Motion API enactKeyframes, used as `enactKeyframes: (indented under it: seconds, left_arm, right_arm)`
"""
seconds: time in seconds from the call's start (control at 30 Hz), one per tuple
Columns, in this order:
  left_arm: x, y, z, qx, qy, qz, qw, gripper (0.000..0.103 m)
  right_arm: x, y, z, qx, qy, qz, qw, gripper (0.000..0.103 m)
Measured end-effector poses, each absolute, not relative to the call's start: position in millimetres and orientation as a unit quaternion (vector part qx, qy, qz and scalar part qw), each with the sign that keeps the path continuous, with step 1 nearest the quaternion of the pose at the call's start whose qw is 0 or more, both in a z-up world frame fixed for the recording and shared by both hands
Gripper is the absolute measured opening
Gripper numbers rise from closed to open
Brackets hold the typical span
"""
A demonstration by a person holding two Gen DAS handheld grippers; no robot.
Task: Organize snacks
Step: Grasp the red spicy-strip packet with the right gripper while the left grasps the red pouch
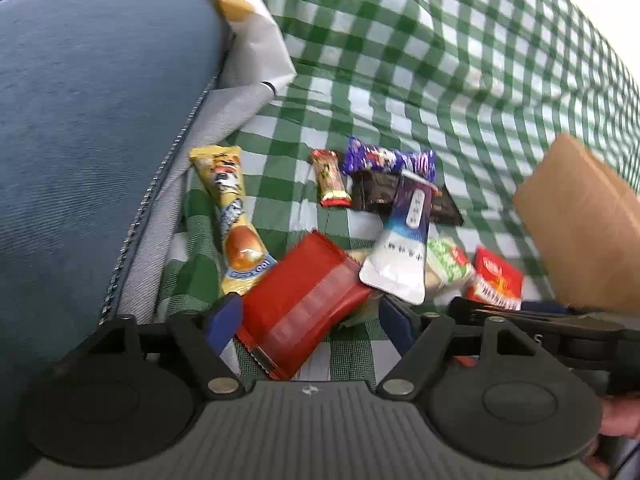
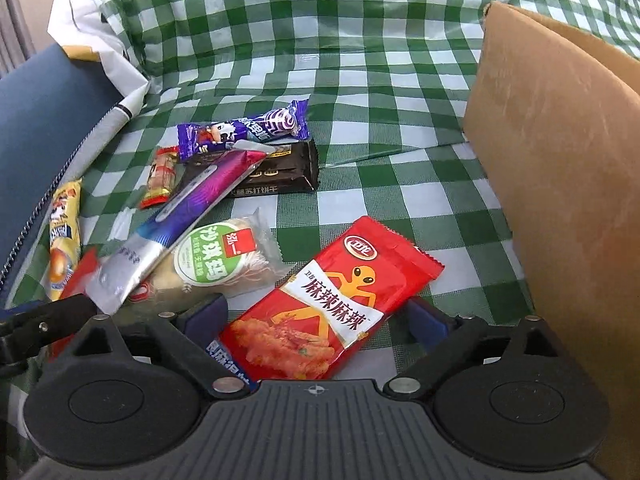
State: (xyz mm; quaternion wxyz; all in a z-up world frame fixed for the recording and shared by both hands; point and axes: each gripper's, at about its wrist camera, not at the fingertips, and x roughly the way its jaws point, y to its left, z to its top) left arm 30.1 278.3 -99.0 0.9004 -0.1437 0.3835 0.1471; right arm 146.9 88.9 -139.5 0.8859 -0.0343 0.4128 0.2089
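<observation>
- Spreading wide, left gripper [image 1: 310,322] straddles a plain red packet [image 1: 304,304] without pressing it; only this view shows it fully.
- Right gripper [image 2: 320,316], also wide, frames a printed red snack bag [image 2: 332,300], pads apart from it.
- Cardboard box [image 2: 560,184] stands at three o'clock.

Wrapped snacks [image 2: 244,208] lie scattered flat, some overlapping.
</observation>
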Motion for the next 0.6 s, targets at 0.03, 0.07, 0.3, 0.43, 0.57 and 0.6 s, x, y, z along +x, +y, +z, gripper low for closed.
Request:
enactKeyframes:
  seconds: [0.03,0.07,0.3,0.43,0.57,0.6]
  left_arm:
    - [31.2,276.4,-100.5,-0.136,0.384,0.146,0.901,0.082]
    - [32.1,275.0,-101.7,-0.130,0.385,0.146,0.902,0.082]
    - [26.2,279.7,-98.5,-0.140,0.380,0.155,0.901,0.039]
    - [11.7,283.0,-84.1,-0.176,0.346,0.148,0.910,0.004]
    - [-3.3,276.6,-69.2,-0.215,0.315,0.118,0.917,0.000]
    - [-6.6,272.9,-65.9,-0.222,0.311,0.111,0.917,0.000]
  right_arm:
    - [146.9,88.9,-139.2,-0.043,0.411,0.208,0.886,0.088]
    - [144.6,87.8,-138.6,-0.057,0.407,0.207,0.888,0.084]
    - [131.9,67.5,-131.2,-0.072,0.404,0.248,0.878,0.050]
    - [112.4,49.3,-123.4,-0.072,0.400,0.269,0.873,0.048]
    - [75.9,27.0,-112.2,-0.074,0.385,0.307,0.867,0.048]
    - [65.4,21.5,-109.8,-0.077,0.380,0.319,0.865,0.048]
